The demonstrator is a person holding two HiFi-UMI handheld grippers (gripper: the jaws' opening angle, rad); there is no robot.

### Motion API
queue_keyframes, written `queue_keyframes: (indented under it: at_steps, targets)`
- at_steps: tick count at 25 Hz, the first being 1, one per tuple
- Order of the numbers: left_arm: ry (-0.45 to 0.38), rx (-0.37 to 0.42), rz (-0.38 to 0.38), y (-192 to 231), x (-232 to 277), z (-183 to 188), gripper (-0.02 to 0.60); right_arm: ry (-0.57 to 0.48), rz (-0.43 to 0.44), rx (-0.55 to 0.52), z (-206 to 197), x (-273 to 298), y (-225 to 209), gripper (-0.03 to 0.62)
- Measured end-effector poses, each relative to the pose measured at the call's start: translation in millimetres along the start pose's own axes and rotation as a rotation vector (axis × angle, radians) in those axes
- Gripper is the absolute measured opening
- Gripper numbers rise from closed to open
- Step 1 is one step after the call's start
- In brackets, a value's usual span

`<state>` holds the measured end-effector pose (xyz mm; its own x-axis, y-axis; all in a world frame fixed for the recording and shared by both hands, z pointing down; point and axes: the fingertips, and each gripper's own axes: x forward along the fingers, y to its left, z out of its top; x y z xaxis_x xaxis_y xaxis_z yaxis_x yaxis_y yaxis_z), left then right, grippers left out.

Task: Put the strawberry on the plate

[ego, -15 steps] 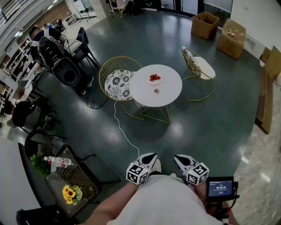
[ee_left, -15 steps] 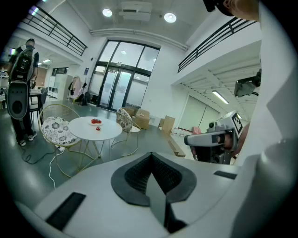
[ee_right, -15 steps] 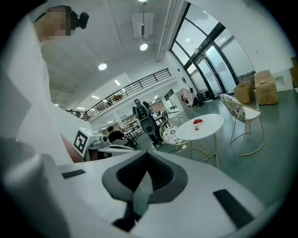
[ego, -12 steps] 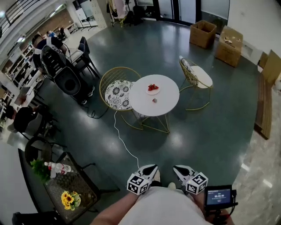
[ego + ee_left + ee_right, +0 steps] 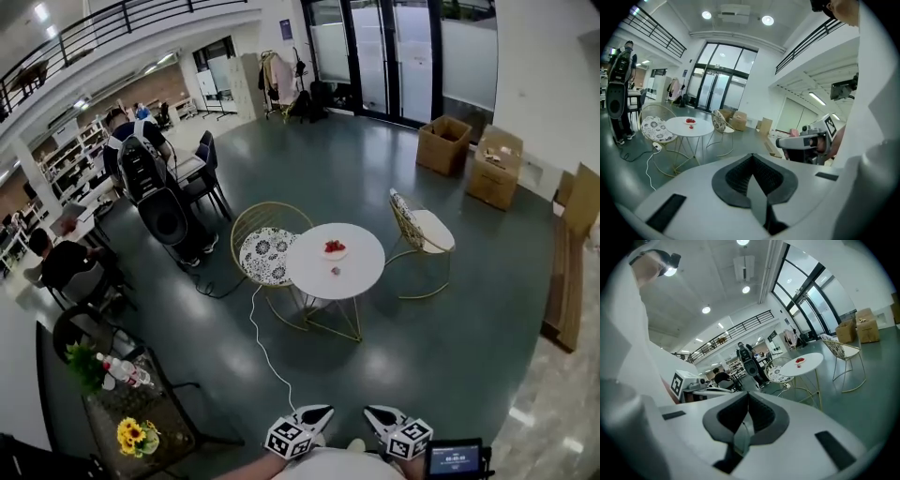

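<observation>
A loose strawberry (image 5: 335, 272) is lying on a round white table (image 5: 356, 277) at the head view's centre. It is sitting just below a small plate (image 5: 335, 251) that is already carrying red berries, near it but apart. It is showing too small to tell its long axis. Two wire chairs (image 5: 265, 253) are flanking the table. The left gripper (image 5: 322, 411) and right gripper (image 5: 373, 411) are hanging at the bottom edge, well apart from the table across bare floor. Both are pressing their jaws together on nothing. The berry is lying straight ahead, up-frame, slightly toward the left gripper's side, so that one is probably marginally nearer.
</observation>
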<state>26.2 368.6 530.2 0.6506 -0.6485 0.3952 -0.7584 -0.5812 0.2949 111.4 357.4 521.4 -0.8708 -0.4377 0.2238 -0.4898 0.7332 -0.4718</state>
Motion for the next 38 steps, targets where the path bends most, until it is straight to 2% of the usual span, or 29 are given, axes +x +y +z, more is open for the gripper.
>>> queue_keyframes:
  at_steps: [7,18,38]
  targets:
    - [-0.011,0.035,-0.013,-8.0,-14.3,-3.5,0.006,-0.027,-0.018,-0.015,-3.2,-1.4,14.4,0.008]
    - [-0.046,0.006,0.039,26.0,-74.5,-21.9,0.006,-0.035,-0.059,-0.043,-13.0,25.5,49.1,0.008]
    - [-0.077,0.014,0.014,66.4,-106.3,-25.0,0.006,-0.052,-0.145,-0.069,-19.6,49.1,76.8,0.006]
